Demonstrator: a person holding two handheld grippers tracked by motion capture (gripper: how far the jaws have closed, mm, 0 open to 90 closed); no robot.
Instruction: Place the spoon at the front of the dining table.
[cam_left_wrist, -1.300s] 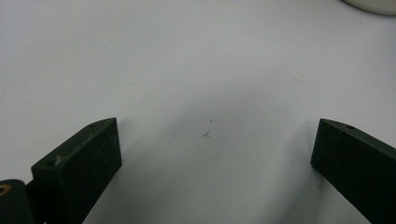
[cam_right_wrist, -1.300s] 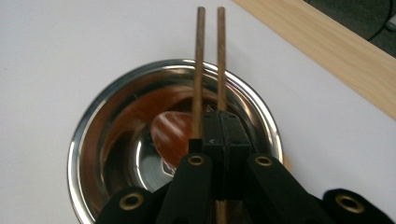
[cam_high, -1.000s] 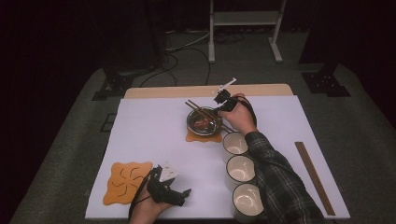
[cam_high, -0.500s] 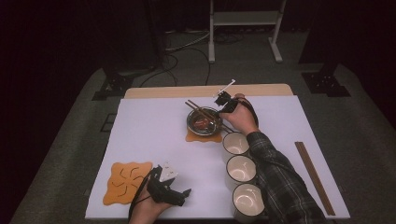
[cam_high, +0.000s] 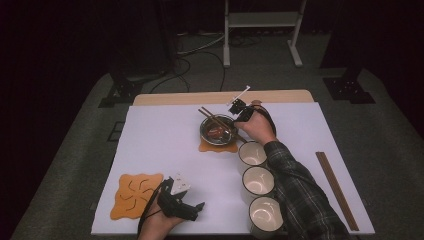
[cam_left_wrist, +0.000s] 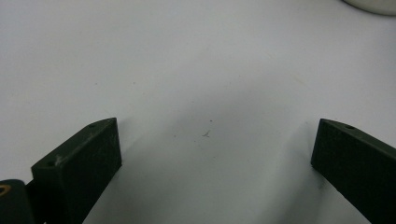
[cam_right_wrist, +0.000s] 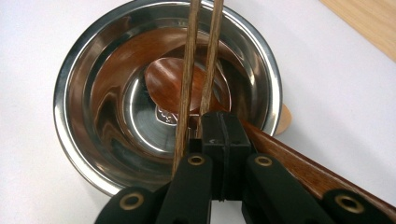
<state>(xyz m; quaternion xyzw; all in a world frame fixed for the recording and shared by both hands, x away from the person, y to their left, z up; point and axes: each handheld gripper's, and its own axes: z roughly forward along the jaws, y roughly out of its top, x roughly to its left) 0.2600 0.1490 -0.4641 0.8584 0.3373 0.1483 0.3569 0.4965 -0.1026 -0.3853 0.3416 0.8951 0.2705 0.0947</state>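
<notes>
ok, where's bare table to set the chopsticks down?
Free: the white sheet left of the steel bowl, above the orange mat; also between the mugs and the spare chopsticks. Crowded: bowl, mugs, right forearm.

A pair of brown wooden chopsticks (cam_right_wrist: 201, 56) lies side by side, nearly parallel, running straight ahead from the closed jaws across the steel bowl (cam_right_wrist: 79, 84). The near ends sit at the jaw tips; whether they are pinched cannot be told. The bowl is round, polished and upright, directly ahead of and below the jaws. A brown wooden spoon (cam_right_wrist: 168, 84) rests inside it, handle passing right of the jaws.
</notes>
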